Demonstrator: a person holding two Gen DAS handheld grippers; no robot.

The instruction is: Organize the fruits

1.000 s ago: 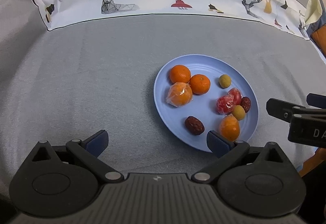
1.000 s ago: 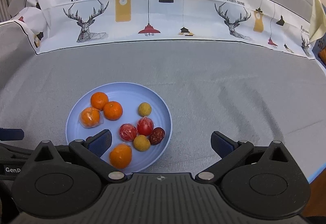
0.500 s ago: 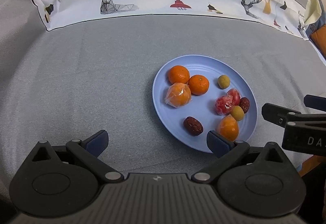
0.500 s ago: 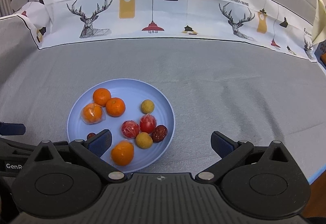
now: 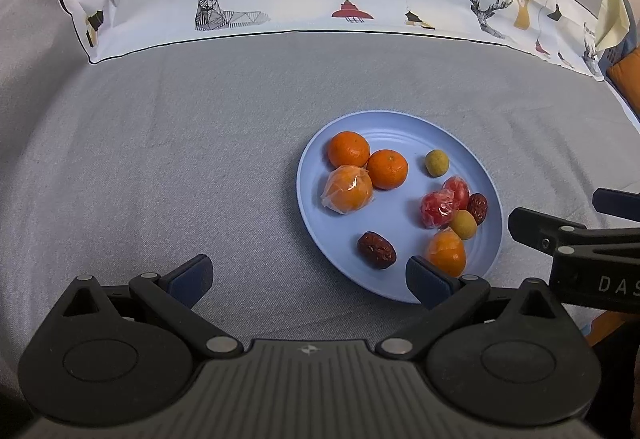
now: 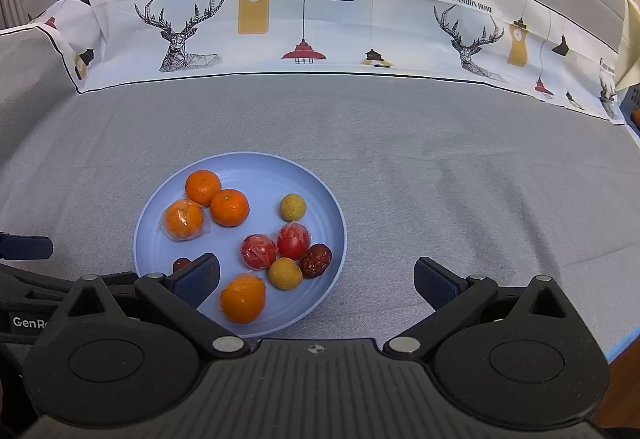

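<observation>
The one blue plate (image 6: 320, 195) is holding ten fruits: four oranges (image 6: 229, 207), two of them wrapped in film, two wrapped red tomatoes (image 6: 293, 240), two yellow-green round fruits (image 6: 293, 207) and two dark red dates (image 6: 316, 260).

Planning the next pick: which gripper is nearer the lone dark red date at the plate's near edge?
Left. The left gripper has the date just ahead between its open fingers; the right gripper sits farther right, the date beyond its left finger.
</observation>
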